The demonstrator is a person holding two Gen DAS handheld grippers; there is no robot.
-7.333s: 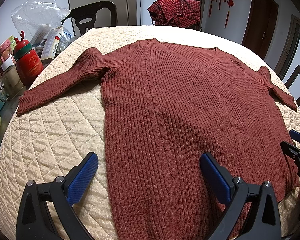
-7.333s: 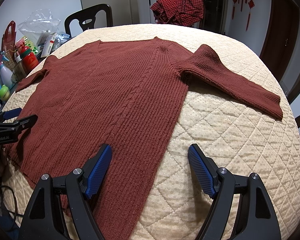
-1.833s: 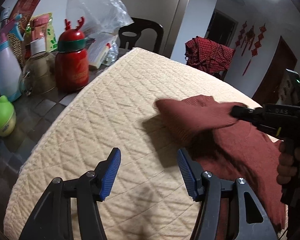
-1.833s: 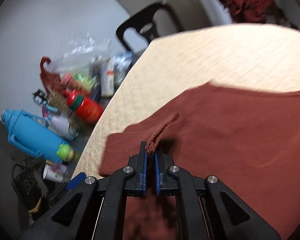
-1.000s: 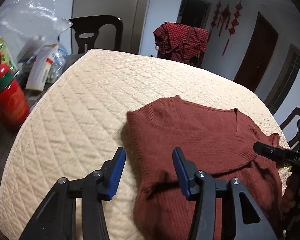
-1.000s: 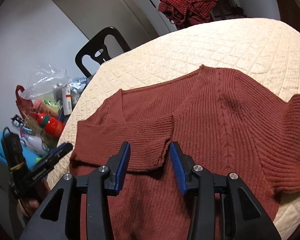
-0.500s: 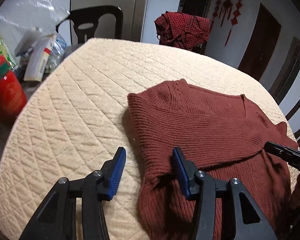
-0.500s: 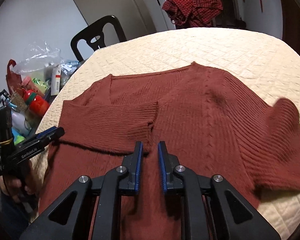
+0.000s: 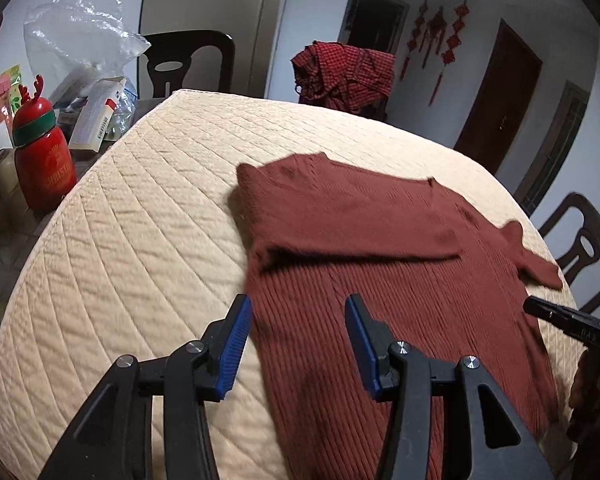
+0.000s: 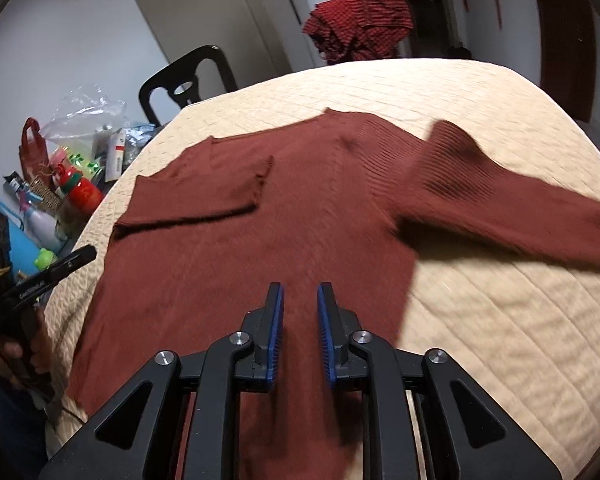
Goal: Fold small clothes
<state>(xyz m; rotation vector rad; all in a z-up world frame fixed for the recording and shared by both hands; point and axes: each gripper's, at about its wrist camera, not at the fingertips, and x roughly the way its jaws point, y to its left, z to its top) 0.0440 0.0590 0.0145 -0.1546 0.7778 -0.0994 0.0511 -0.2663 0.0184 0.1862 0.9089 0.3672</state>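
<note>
A dark red ribbed sweater [image 9: 380, 272] lies flat on the quilted beige table cover [image 9: 132, 248]; it also shows in the right wrist view [image 10: 284, 216]. Its left sleeve [image 10: 204, 192] is folded across the chest. Its right sleeve [image 10: 512, 208] lies spread out on the cover. My left gripper [image 9: 298, 316] is open and empty, above the sweater's left side edge. My right gripper [image 10: 300, 304] is open a narrow gap, empty, above the lower body of the sweater. Each gripper shows at the edge of the other's view.
A red reindeer-cap bottle [image 9: 44, 156], boxes and a plastic bag [image 9: 76, 44] crowd the table's left side. A blue flask [image 10: 4, 248] stands there too. Dark chairs [image 9: 188, 64] stand around the table; one holds red checked cloth [image 9: 344, 72].
Both grippers have drawn back toward me from the folded sleeve. The right gripper's jaws have opened slightly. The left sleeve stays folded on the chest.
</note>
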